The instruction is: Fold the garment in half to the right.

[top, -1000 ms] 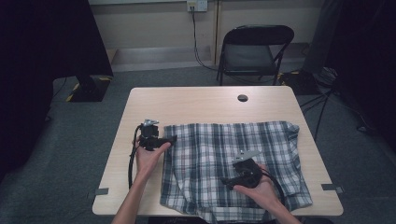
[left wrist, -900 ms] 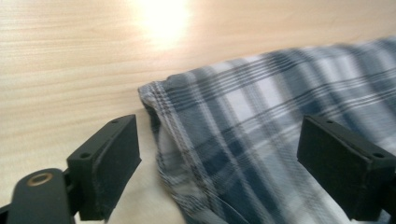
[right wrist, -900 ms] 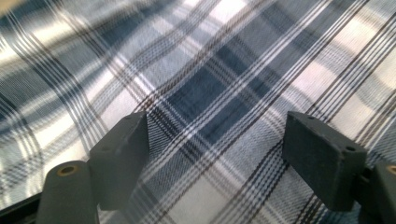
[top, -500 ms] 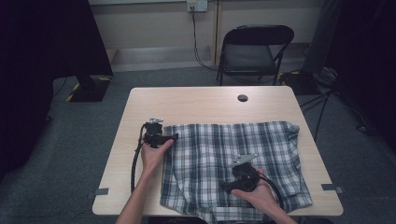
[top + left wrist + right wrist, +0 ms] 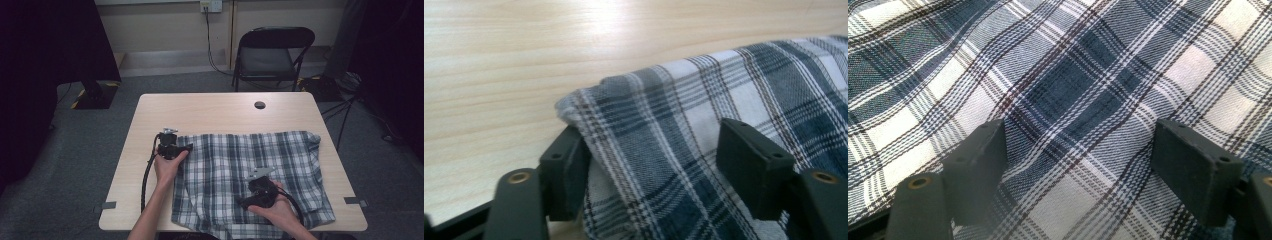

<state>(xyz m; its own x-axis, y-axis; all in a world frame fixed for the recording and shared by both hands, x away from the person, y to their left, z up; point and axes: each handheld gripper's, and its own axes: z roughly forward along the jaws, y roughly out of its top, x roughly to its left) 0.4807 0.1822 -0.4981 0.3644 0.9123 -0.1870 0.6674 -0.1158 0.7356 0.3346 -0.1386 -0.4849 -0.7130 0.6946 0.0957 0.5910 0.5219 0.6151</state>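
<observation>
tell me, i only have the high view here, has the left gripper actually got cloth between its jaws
Observer: Yes. In the left gripper view the corner of the plaid cloth lies between the jaws of the left gripper, which have just been closing.
Operator: pinched yet
Observer: Not fully. One pad touches the folded edge, the other pad stands apart above the cloth.
Operator: and the right one
Observer: The right gripper has its jaws spread over flat plaid, nothing gathered between them.
</observation>
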